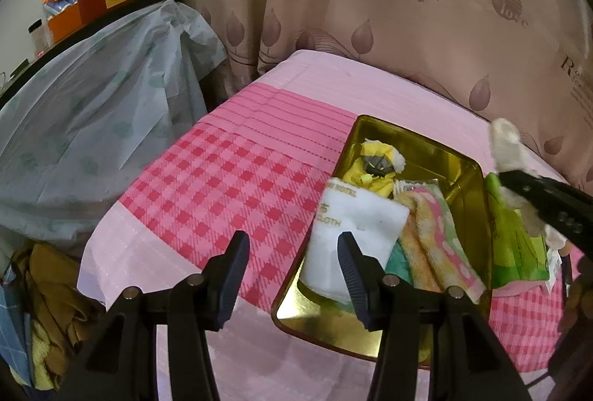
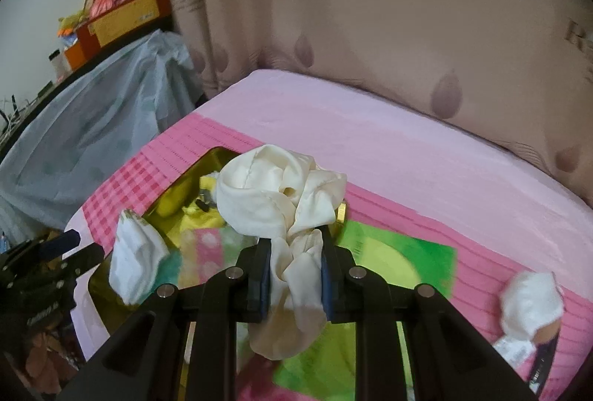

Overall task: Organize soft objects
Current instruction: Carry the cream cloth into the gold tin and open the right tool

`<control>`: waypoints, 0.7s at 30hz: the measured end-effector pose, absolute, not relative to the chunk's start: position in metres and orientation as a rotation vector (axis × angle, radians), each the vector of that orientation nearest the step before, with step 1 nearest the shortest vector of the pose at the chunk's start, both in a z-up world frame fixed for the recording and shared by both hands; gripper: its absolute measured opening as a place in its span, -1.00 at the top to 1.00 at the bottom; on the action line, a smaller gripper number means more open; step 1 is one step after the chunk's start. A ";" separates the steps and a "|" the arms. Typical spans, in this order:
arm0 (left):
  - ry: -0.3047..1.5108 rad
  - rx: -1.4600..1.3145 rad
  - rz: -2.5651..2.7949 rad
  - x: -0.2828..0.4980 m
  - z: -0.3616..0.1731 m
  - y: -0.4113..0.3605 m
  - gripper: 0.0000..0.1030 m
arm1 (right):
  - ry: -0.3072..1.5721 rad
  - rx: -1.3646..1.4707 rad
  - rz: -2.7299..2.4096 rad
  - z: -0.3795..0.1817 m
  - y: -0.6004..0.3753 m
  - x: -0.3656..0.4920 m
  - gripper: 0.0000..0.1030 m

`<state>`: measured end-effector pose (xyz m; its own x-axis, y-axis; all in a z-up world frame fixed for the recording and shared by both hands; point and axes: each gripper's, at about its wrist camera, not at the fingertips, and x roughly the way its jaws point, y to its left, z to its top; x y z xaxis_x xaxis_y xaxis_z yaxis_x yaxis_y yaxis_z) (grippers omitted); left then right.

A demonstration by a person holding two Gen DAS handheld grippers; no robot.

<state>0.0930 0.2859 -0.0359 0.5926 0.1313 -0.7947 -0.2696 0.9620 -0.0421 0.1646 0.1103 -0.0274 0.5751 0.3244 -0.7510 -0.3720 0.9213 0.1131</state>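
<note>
One cream cloth is hanging bunched in the right gripper, whose jaws are pinching its twisted middle while the loose ends are spilling above and below the pads. It is riding above the near right side of the gold tin, which is sitting on the pink checked bedspread and already holding a yellow toy, a white folded cloth and a striped towel. The left gripper is hovering at the tin's near left edge with its jaws spread and nothing between them. To do this step well, the right hand is probably best carrying the bundle over the bare back corner of the tin, lowering until the dangling tail is resting on the metal, and only then letting go, so the cloth is not flopping over the rim. A green packet is lying just beside the tin, and a white bundle is waiting farther right on the bedspread.
</note>
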 end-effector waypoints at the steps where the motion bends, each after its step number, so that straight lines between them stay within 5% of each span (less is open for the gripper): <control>1: 0.908 -0.166 0.236 0.093 -0.036 0.287 0.02 | 0.875 -0.068 0.414 -0.031 0.117 0.167 0.59; 10: 0.914 -0.180 0.238 0.096 -0.039 0.290 0.02 | 0.931 -0.102 0.409 -0.056 0.144 0.188 0.52; 15: 0.915 -0.178 0.235 0.097 -0.039 0.291 0.02 | 0.927 -0.090 0.396 -0.057 0.145 0.191 -0.07; 21: 0.912 -0.168 0.231 0.098 -0.038 0.289 0.02 | 0.896 -0.058 0.418 -0.045 0.135 0.179 -0.13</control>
<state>0.0981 0.2889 -0.0383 0.5903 0.1266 -0.7972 -0.2681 0.9623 -0.0458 0.1787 0.1353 -0.0453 0.5501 0.3289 -0.7676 -0.3765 0.9181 0.1237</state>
